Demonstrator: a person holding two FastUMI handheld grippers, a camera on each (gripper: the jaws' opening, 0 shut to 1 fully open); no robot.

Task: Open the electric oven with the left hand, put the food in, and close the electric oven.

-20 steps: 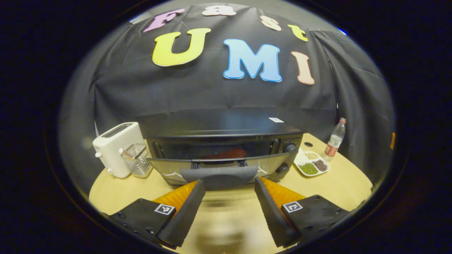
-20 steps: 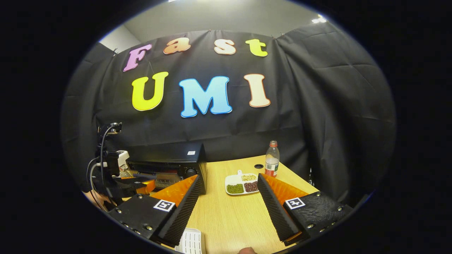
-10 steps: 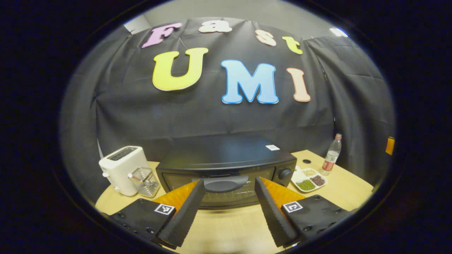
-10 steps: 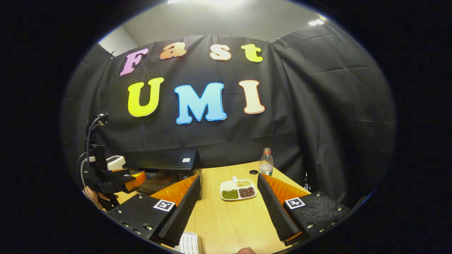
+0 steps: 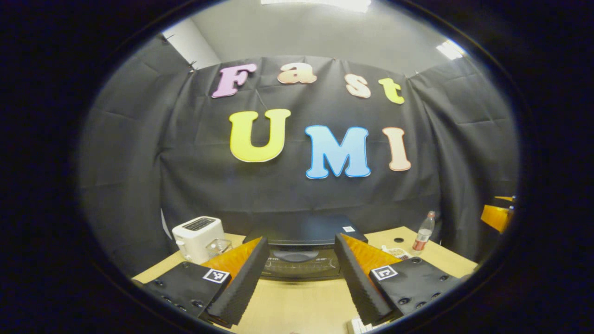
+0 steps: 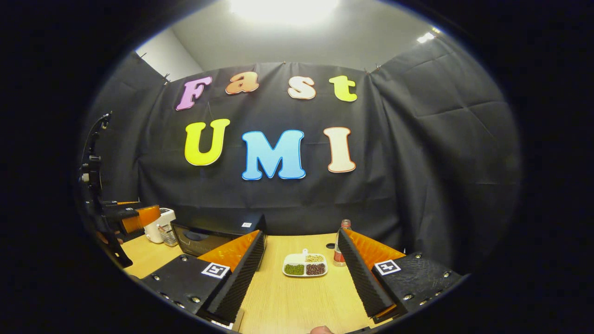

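The black electric oven (image 5: 304, 253) stands on the wooden table with its door up and shut; its handle faces me in the left gripper view. My left gripper (image 5: 299, 273) is open, drawn back well short of the oven, with nothing between its fingers. In the right gripper view the oven (image 6: 211, 234) sits at the left, and the left gripper (image 6: 132, 218) hangs in the air to its left, clear of it. My right gripper (image 6: 299, 271) is open and empty over the table. The food is hidden behind the shut door.
A white toaster (image 5: 197, 236) and a clear container (image 5: 218, 246) stand left of the oven. A divided white dish of beans (image 6: 305, 266) and a plastic bottle (image 6: 342, 243) sit right of it. A hole (image 5: 398, 240) is in the tabletop near the bottle (image 5: 423, 232).
The oven door went from half open to fully shut. My left gripper then pulled back and up, away from the handle. The right gripper also drew back a little.
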